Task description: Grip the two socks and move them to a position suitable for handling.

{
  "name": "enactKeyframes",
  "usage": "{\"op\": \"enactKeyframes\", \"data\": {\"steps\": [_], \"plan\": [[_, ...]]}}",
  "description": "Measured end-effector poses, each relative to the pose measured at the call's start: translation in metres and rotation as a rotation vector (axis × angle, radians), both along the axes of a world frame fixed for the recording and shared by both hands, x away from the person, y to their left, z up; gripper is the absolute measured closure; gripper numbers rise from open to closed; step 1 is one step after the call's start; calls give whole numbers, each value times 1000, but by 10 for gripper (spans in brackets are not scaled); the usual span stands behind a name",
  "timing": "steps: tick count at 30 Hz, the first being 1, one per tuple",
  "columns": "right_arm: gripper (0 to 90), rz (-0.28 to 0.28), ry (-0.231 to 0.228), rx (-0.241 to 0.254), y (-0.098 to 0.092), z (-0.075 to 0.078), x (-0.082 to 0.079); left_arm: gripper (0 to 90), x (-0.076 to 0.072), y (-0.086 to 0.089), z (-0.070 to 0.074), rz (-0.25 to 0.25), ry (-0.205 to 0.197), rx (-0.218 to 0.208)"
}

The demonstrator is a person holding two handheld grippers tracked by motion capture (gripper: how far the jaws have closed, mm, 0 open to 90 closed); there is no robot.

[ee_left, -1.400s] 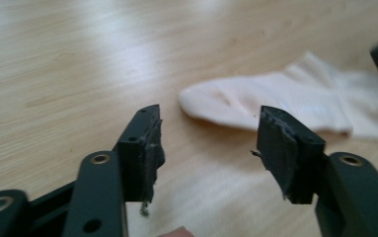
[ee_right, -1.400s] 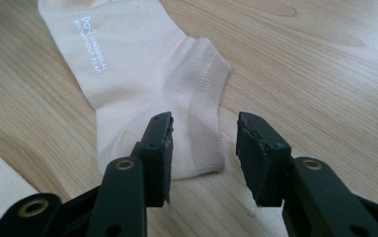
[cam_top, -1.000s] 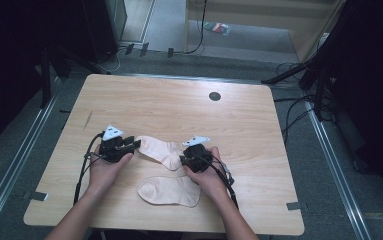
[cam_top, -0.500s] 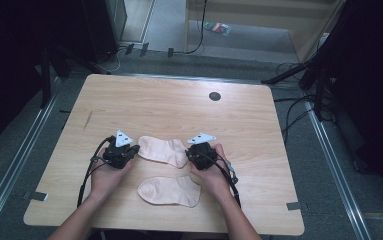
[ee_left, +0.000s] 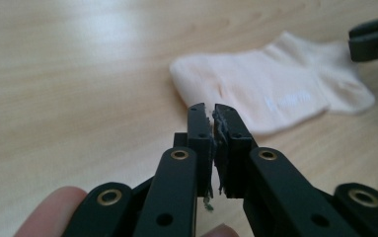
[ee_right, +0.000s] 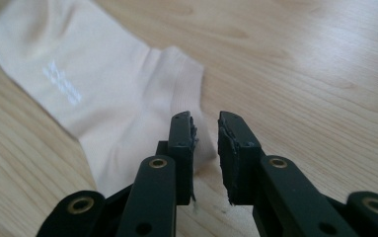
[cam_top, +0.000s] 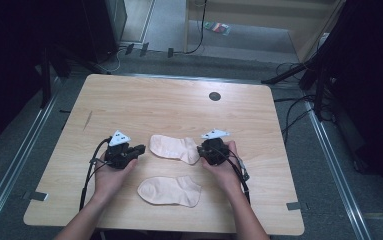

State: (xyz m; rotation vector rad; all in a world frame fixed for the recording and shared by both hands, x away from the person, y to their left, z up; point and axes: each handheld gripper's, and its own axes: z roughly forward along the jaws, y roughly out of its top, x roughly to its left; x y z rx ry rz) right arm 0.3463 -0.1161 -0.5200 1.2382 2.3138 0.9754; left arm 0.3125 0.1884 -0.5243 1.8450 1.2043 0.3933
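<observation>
Soft matt knitted cloth socks [cam_top: 174,148], smooth pale wood-grain table [cam_top: 169,105], matt black plastic tongs [ee_left: 210,129]

My pale wooden bench [cam_top: 179,100] stands on grey carpet [cam_top: 309,200], metal rails [cam_top: 9,170] flanking it. Dark equipment [cam_top: 99,25] looms behind, cables [cam_top: 299,105] trailing rightward, a light wooden cabinet [cam_top: 264,15] beyond.

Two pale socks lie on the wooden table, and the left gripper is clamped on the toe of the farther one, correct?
Not quite. The left gripper holds nothing: in the left gripper view its jaws are shut on themselves, just short of the farther sock. The rest stands: that sock and the nearer sock lie on the wooden table.
</observation>
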Motion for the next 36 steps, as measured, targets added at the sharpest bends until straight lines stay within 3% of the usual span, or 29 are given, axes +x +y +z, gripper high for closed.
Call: {"op": "enactKeyframes", "data": {"steps": [2,3,4,5,6,7,8,9,10,11,12,15,22,25,27,28,29,30,31,32,34,36], "plan": [[900,-4,-3,47,0,3,-2,900,8,-9,5,-16,-22,17],[900,3,0,47,3,4,-4,900,14,-15,6,-32,-14,28],[900,19,4,49,7,3,-4,900,20,-20,4,-42,2,65],[900,19,4,49,7,3,-4,900,20,-20,4,-42,2,65],[900,44,27,38,16,0,-4,900,31,-26,-5,-45,51,120],[900,44,27,38,16,0,-4,900,31,-26,-5,-45,51,120],[900,46,42,-5,22,-7,-4,900,35,-26,-10,-47,78,137],[900,38,43,-26,24,-11,-4,900,35,-27,-17,-59,92,172],[900,34,51,-39,24,-14,-3,900,32,-26,-18,-59,91,170],[900,33,44,-25,22,-15,-3,900,32,-26,-18,-59,91,170],[900,24,47,-13,20,-16,-3,900,28,-25,-16,-72,98,201],[900,19,32,-27,14,-16,-3,900,23,-22,-14,-93,114,220],[900,25,14,-49,4,-16,0,900,5,-16,-17,-91,106,184],[900,19,39,-42,3,-14,2,900,2,-15,-16,-97,121,162],[900,20,46,-4,1,-11,1,871,-2,-11,-11,-102,105,82],[900,4,46,54,-2,-7,0,824,-2,-6,-8,-89,103,29],[900,4,46,54,-2,-7,0,795,-2,-6,-8,-89,103,29],[885,-39,28,105,-9,0,0,788,1,2,-2,-26,72,-18],[885,-39,28,105,-9,0,0,771,1,2,-2,-26,72,-18],[832,-65,29,137,-13,3,3,752,8,7,-1,33,73,-28],[770,-65,45,141,-13,2,6,724,15,9,-4,42,110,-19],[738,-39,77,129,-10,-3,8,707,17,6,-9,38,127,22]]}}
